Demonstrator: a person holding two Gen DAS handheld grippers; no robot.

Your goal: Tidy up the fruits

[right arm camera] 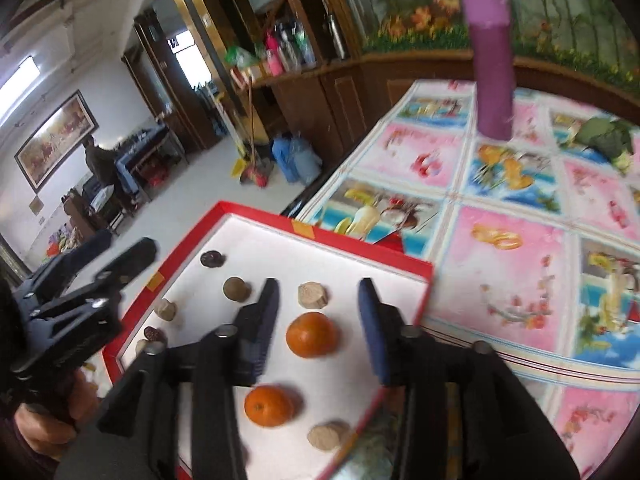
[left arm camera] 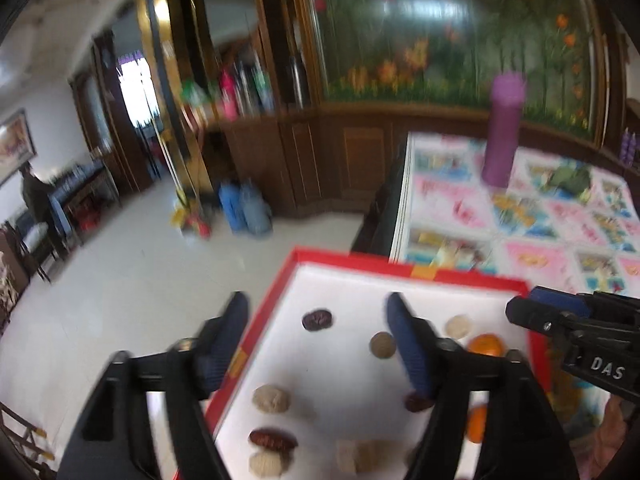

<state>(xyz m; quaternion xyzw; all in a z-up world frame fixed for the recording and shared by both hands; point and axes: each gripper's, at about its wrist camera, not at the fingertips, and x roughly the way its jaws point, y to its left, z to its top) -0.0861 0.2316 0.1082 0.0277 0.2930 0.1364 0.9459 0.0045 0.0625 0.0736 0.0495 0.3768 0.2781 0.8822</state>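
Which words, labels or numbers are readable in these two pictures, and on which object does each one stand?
"DAS": white letters on the black body of the right gripper, seen in the left wrist view.
Tablecloth: printed pictures only, no text I can read; blurred.
Red tray: orange patches on the rim, no legible writing.
Wall painting: too small and blurred to read.

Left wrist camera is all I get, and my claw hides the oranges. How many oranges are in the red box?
Observer: Two. The right wrist view shows a farther orange and a nearer orange, both on the white floor of the red box.
Child: Is the other claw grabbing one?
Observer: No. The right claw is open. The farther orange shows between its fingers, with a gap on each side.
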